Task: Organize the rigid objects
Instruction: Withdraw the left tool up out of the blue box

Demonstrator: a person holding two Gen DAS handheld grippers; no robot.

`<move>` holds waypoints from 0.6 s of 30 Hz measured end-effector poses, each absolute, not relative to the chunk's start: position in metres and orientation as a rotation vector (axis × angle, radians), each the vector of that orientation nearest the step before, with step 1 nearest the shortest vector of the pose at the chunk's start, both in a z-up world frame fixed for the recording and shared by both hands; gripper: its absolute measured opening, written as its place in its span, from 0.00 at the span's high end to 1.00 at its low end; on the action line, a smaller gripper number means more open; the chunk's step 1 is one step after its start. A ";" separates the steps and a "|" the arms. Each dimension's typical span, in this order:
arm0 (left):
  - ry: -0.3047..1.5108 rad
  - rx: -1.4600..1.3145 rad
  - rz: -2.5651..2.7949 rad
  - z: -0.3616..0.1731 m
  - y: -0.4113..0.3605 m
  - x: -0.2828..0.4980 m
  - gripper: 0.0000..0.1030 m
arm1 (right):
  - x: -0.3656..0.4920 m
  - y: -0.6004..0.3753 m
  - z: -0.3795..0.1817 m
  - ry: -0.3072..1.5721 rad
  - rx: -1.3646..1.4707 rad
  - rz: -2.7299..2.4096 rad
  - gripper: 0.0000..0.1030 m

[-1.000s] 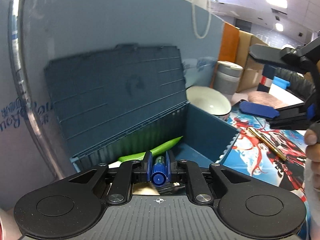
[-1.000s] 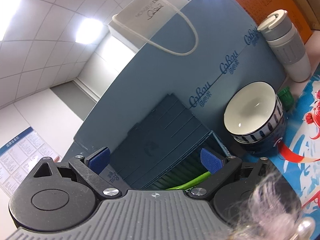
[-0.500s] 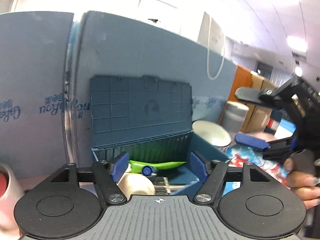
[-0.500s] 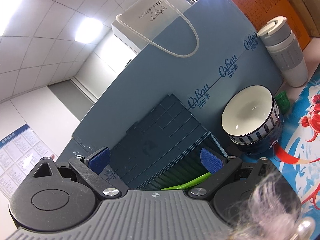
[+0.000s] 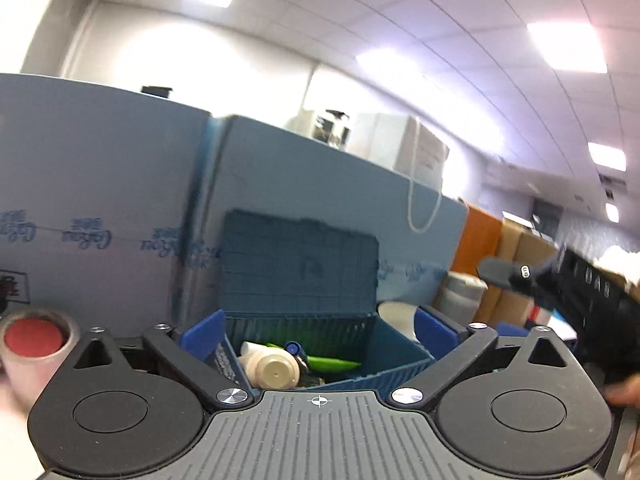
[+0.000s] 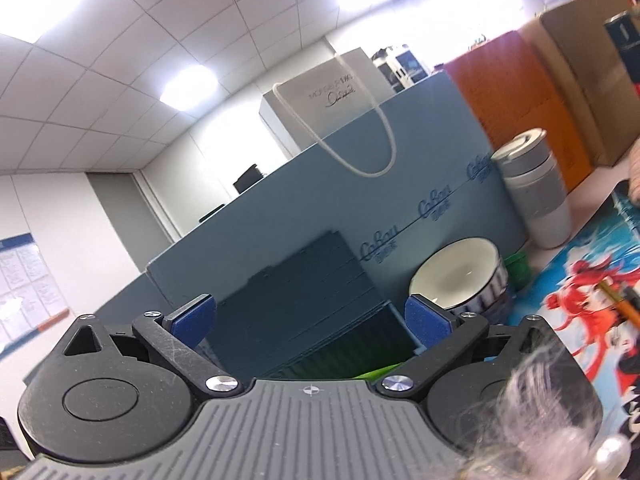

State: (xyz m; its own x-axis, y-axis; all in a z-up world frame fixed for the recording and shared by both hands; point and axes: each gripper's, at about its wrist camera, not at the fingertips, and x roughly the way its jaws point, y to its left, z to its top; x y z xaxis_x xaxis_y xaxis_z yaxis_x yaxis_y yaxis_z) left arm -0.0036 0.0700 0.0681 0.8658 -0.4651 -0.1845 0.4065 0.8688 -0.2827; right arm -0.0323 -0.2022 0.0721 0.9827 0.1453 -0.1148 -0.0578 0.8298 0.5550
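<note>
Left gripper (image 5: 318,330): jaws just opened wide, nothing between them, straight in front of the blue box (image 5: 404,364), lid up. Right gripper (image 6: 310,318): jaws also just spread further, empty, nearer the pencil (image 6: 618,306) lying aslant on the printed mat (image 6: 576,276) right of the box. Inside the box: cream bottle (image 5: 272,368), blue-capped pen (image 5: 295,349), green piece (image 5: 332,363). Beside the box, further back: bowl (image 6: 456,276), then grey tumbler (image 6: 534,196).
</note>
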 end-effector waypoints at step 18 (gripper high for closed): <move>0.079 -0.331 -0.301 0.019 0.042 -0.004 0.00 | -0.042 -0.204 0.025 0.048 0.313 -0.086 0.00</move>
State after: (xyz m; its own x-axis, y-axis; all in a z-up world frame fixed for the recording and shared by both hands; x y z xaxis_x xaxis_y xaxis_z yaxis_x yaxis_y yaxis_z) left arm -0.0045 0.0418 0.0188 0.9525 -0.3033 -0.0272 0.2777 0.9017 -0.3314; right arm -0.0422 -0.2045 0.0250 0.9952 -0.0775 -0.0602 0.0922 0.9479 0.3050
